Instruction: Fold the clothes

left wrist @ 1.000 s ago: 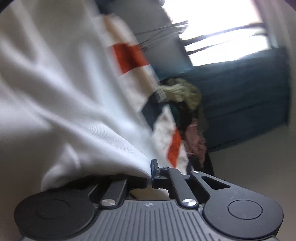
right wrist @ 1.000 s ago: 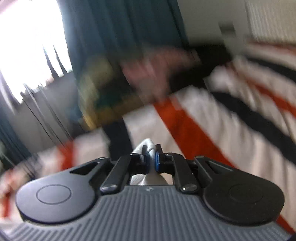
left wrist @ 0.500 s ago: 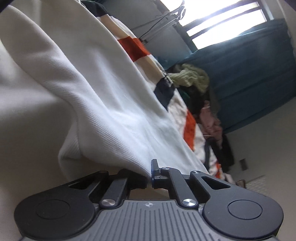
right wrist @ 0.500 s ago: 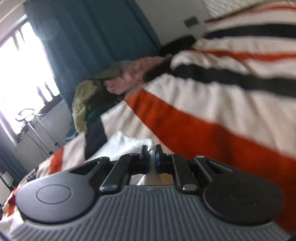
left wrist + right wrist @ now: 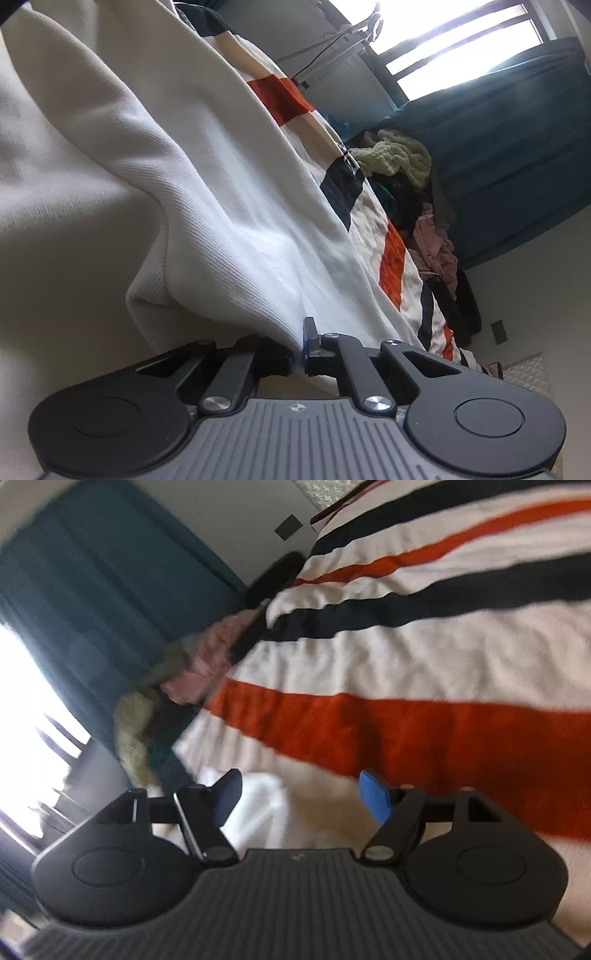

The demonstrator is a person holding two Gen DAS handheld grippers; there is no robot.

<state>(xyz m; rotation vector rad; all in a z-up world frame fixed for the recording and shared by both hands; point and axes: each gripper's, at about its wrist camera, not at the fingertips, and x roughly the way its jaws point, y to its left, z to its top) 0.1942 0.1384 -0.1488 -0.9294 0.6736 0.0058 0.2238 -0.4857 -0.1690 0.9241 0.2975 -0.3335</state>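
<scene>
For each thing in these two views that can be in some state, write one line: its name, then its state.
left gripper: shut on the white garment.
right gripper: open, holding nothing.
white garment: lifted at one edge, draped in folds.
striped blanket: spread flat.
clothes pile: heaped, unfolded.
curtain: partly drawn, window showing beside it.

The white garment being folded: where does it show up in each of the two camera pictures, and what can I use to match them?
Left wrist view: the white garment fills the left and middle, its edge pinched in the shut left gripper.
Right wrist view: only a small patch of it shows low in the middle, between the open right gripper's fingers.
Shared landmark: the striped blanket under it.
</scene>
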